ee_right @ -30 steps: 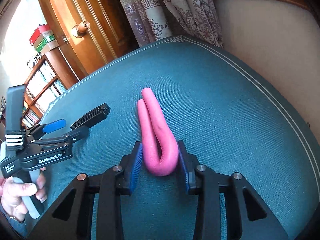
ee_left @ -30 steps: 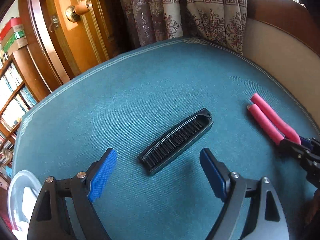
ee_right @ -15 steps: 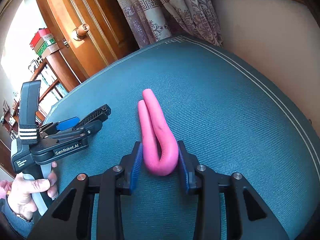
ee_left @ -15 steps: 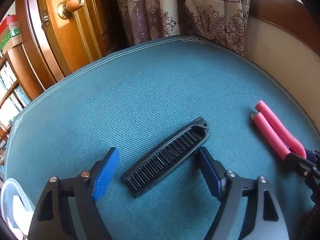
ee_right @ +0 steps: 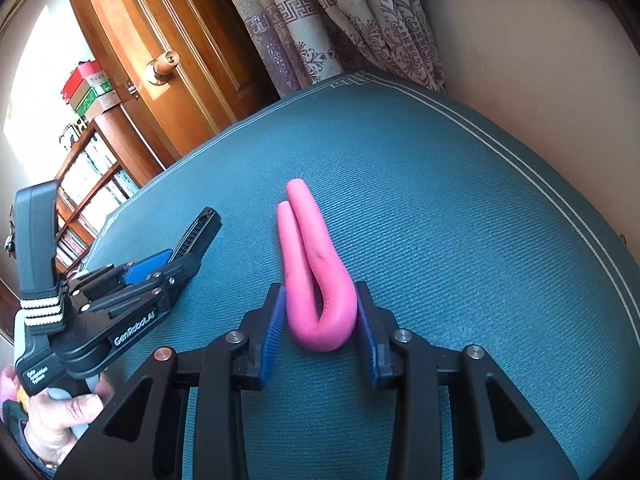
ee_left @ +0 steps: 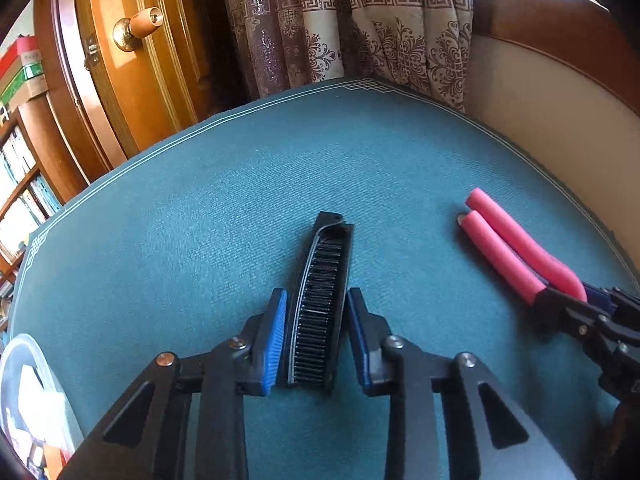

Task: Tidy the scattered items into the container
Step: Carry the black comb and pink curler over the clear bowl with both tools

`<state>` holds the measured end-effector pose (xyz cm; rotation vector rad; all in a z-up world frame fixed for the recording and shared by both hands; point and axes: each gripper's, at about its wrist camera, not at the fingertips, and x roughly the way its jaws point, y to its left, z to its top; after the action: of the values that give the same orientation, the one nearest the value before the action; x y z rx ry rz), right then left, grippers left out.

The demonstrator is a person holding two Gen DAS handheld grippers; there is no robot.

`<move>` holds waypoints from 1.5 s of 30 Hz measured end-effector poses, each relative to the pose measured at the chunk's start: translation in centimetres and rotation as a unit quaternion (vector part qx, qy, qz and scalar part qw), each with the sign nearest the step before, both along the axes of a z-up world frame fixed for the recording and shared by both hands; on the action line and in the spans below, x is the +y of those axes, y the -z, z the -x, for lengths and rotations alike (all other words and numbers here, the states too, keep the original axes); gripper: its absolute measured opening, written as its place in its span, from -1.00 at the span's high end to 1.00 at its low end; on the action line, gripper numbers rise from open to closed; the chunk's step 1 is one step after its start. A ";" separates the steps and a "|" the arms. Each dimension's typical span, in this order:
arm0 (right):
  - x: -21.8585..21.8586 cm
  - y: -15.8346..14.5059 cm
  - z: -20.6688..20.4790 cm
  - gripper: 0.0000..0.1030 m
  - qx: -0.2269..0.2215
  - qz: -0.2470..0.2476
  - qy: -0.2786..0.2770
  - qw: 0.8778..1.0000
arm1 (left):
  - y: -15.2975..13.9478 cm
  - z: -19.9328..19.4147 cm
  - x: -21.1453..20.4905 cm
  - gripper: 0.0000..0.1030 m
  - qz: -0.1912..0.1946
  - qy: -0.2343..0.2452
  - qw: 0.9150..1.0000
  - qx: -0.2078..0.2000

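Left wrist view: left gripper (ee_left: 316,334) pinches the comb (ee_left: 320,304) lengthwise on the teal cloth (ee_left: 200,220); right gripper (ee_right: 320,320) squeezes the pink roller (ee_right: 316,276) at its bend, probably for the tub (ee_left: 24,392).

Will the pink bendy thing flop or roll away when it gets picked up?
The pink foam roller is folded into a U, so it probably bends easily and may spring open. It looks light and squashy between the right gripper pads. Folded flat on the teal cloth, it seems unlikely to roll.
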<state>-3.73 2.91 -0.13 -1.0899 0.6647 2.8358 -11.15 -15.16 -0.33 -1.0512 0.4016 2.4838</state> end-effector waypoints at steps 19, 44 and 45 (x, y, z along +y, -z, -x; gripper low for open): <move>0.0 0.0 0.0 0.28 0.000 -0.002 0.000 1.000 | 0.3 -4.8 -2.5 0.40 -0.020 -0.032 0.999 -0.017; -0.2 -0.4 -1.0 0.30 0.007 0.005 0.003 1.000 | -0.5 -7.3 -4.2 0.42 -0.031 -0.064 0.998 0.002; -0.2 -0.4 -1.2 0.30 0.007 0.007 0.002 1.000 | -0.7 -7.4 -4.4 0.42 -0.033 -0.065 0.997 0.003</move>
<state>-2.55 2.67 0.25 -1.0691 0.6872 2.8431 -3.80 -19.57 0.32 -1.0757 0.2583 2.5955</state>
